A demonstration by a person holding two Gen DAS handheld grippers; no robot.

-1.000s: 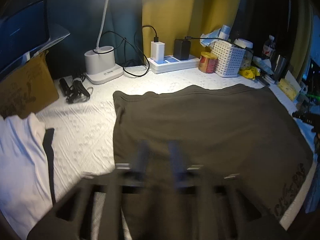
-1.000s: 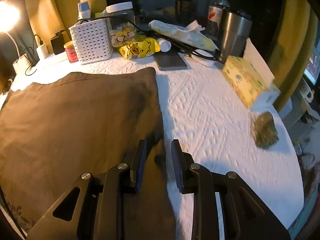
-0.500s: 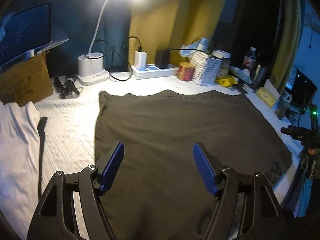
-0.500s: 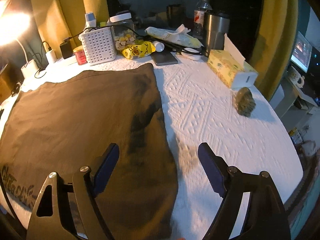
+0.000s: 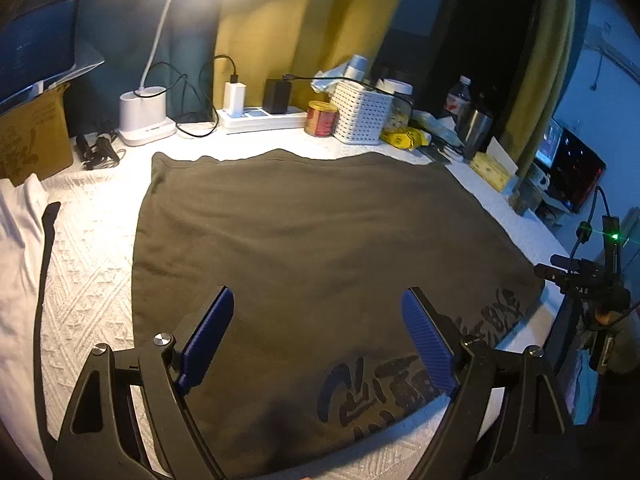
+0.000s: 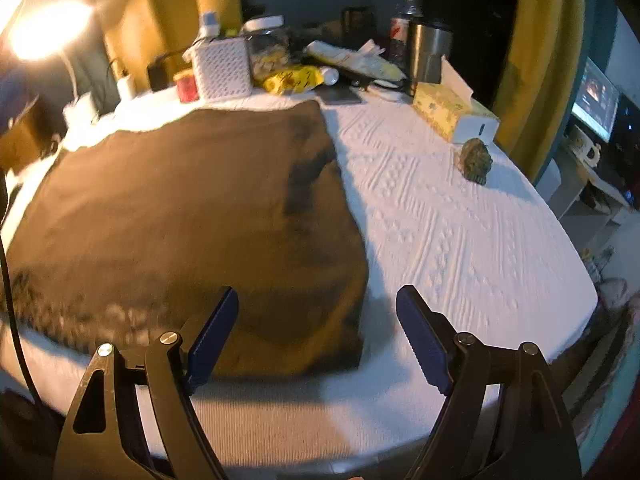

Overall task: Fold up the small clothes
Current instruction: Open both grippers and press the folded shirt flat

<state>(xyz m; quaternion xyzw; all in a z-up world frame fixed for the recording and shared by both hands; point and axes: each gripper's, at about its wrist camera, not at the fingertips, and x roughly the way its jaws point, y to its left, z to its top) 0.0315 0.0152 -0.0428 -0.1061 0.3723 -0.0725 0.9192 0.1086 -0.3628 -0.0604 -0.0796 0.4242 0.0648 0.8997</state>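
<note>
A dark olive-brown garment [image 5: 312, 248] lies flat and folded on the white textured table cover [image 5: 88, 280], with dark printed lettering [image 5: 404, 384] near its front edge. My left gripper [image 5: 318, 334] hovers above the garment's near part, its jaws still opening, nothing between the blue pads [image 5: 210, 334]. In the right wrist view the same garment [image 6: 192, 224] fills the left half. My right gripper [image 6: 316, 332] stands wide open above the garment's near right corner, holding nothing.
A white garment [image 5: 16, 264] lies at the left. Along the back stand a lamp base [image 5: 144, 114], power strip [image 5: 260, 114], red tin [image 5: 321, 119], white basket [image 5: 362, 116], steel tumbler [image 6: 430, 50] and tissue box [image 6: 452, 116]. A small dark lump [image 6: 475, 159] sits at right.
Both grippers went from nearly shut to wide open and pulled back from the garment toward the table's near edge. The garment stayed flat on the table.
</note>
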